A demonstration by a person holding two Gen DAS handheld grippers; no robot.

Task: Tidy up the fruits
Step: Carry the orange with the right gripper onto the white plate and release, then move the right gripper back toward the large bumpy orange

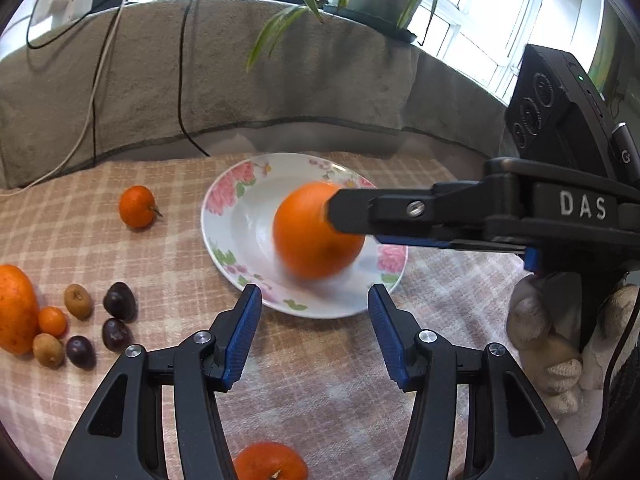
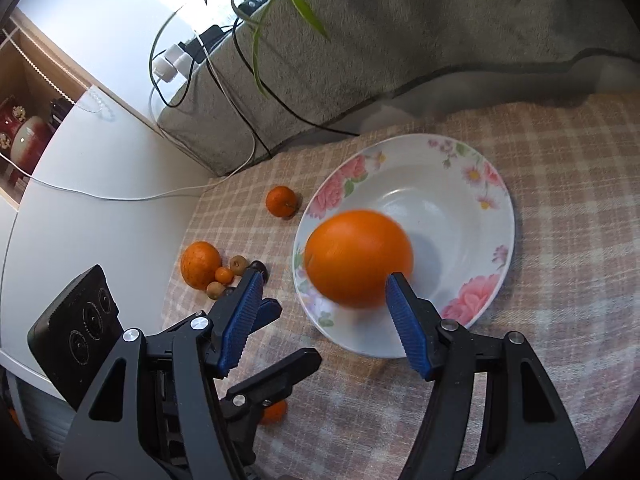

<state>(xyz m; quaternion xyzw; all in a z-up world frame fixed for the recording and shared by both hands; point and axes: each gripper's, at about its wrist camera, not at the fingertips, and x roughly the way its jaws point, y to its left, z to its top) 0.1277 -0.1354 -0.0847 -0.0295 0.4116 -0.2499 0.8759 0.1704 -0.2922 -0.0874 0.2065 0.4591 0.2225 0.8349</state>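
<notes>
Orange fruit (image 1: 316, 236), blurred, is over plate (image 1: 224, 216) centre in L wrist view. Your L gripper (image 1: 315, 300) is at plate's near rim, jaws wide, nothing between. R wrist view: your R gripper (image 2: 322, 280) has jaws apart, one pad at orange fruit, other clear of it. Mandarin (image 2: 282, 201) lies just left of plate.
</notes>
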